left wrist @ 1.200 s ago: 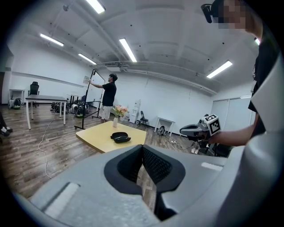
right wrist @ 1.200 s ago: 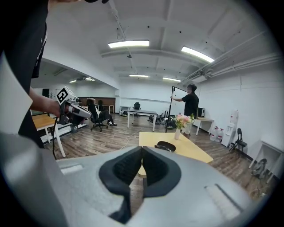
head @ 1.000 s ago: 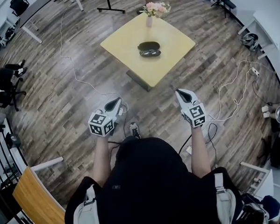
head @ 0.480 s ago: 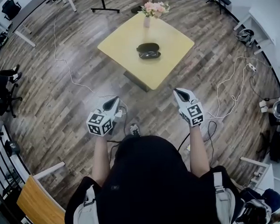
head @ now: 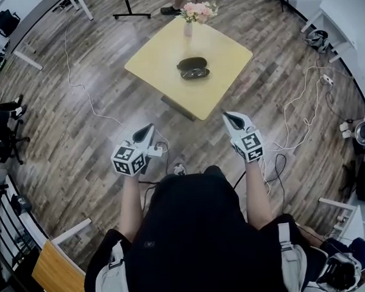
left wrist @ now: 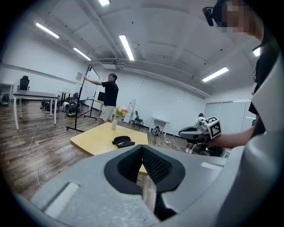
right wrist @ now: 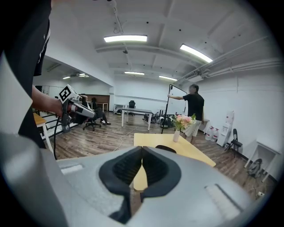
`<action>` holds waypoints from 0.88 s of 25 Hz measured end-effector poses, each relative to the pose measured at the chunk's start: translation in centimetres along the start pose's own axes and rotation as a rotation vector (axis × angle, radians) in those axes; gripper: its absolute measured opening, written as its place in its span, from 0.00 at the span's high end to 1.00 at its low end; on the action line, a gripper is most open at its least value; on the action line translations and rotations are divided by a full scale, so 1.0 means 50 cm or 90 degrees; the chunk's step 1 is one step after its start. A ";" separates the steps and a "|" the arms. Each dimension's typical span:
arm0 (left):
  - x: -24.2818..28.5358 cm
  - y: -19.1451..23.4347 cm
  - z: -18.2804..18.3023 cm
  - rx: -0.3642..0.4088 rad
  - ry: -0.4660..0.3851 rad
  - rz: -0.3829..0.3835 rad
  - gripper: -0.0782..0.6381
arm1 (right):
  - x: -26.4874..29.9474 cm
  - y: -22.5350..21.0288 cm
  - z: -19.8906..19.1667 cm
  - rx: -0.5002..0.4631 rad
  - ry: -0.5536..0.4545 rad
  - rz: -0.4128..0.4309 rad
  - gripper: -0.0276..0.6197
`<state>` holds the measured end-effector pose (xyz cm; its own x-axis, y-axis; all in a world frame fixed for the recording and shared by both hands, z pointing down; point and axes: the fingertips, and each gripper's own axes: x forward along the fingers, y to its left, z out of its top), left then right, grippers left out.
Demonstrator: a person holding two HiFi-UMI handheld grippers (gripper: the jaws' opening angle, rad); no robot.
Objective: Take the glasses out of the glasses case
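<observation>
A black glasses case [head: 191, 63] lies on the yellow square table [head: 159, 49], with dark glasses [head: 195, 74] lying just in front of it. In the left gripper view the case [left wrist: 121, 140] shows small and far off; in the right gripper view it [right wrist: 165, 149] peeks over the jaws. My left gripper [head: 147, 131] and right gripper [head: 230, 117] hang over the wooden floor, well short of the table. Both are shut and hold nothing.
A vase of pink flowers [head: 191, 17] stands at the table's far corner. A person [left wrist: 108, 96] stands beyond the table by a black stand. Cables [head: 294, 115] trail over the floor. Desks, chairs and gear line the room's edges.
The table and case have drawn slightly nearer in the head view as the person steps forward. Both grippers stay shut and level.
</observation>
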<state>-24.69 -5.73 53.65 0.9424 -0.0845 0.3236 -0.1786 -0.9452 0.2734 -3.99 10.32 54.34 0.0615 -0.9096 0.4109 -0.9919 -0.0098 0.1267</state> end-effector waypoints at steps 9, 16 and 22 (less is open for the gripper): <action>0.072 0.002 0.025 0.000 0.007 0.006 0.88 | 0.022 -0.081 -0.015 0.013 -0.002 0.005 0.95; 0.142 -0.009 0.072 -0.005 -0.012 0.053 0.88 | 0.069 -0.183 0.007 -0.013 -0.017 0.050 0.95; 0.203 -0.028 0.111 -0.015 -0.028 0.100 0.88 | 0.103 -0.277 0.040 -0.037 -0.041 0.093 0.95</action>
<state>-13.33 -7.04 51.53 0.9138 -0.2442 0.3246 -0.3302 -0.9120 0.2434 9.84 4.92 52.90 -0.0927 -0.9241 0.3708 -0.9815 0.1475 0.1224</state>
